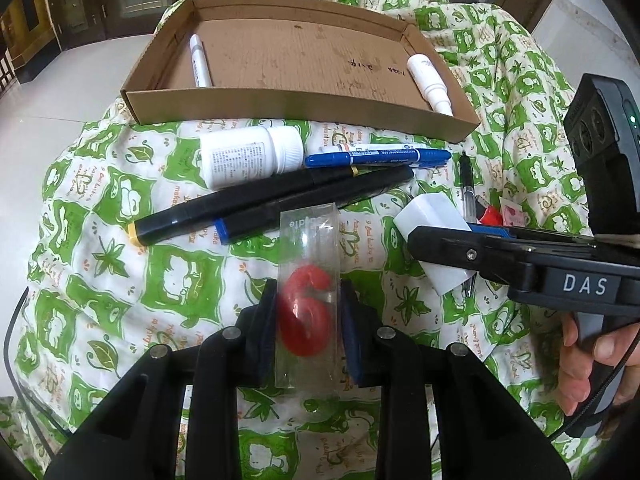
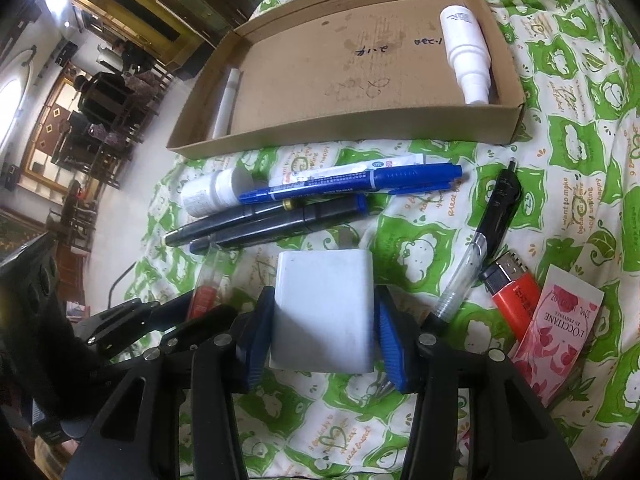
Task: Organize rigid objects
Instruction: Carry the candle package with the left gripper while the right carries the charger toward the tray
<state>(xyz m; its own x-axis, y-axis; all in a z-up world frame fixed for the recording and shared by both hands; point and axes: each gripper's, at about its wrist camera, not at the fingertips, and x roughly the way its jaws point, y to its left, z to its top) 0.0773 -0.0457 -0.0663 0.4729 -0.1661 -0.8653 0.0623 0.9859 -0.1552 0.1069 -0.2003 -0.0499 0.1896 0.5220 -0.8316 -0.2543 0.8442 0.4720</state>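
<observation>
My left gripper (image 1: 308, 312) is shut on a clear plastic case with a red number 6 candle (image 1: 306, 312) just above the green patterned cloth. My right gripper (image 2: 324, 320) is shut on a white charger block (image 2: 324, 312), which also shows in the left wrist view (image 1: 430, 216). A shallow cardboard tray (image 1: 304, 102) lies beyond; it holds a white pen (image 1: 199, 60) at its left wall and a white spray bottle (image 1: 428, 80) at its right. In the right wrist view the tray (image 2: 344, 136) shows the same two items.
Between the grippers and the tray lie a white pill bottle (image 1: 248, 156), a blue marker (image 1: 376, 157), two black markers (image 1: 256, 204) and a tube (image 2: 344, 170). To the right lie a black pen (image 2: 484, 236), an orange lighter (image 2: 510, 292) and a pink sachet (image 2: 556, 332).
</observation>
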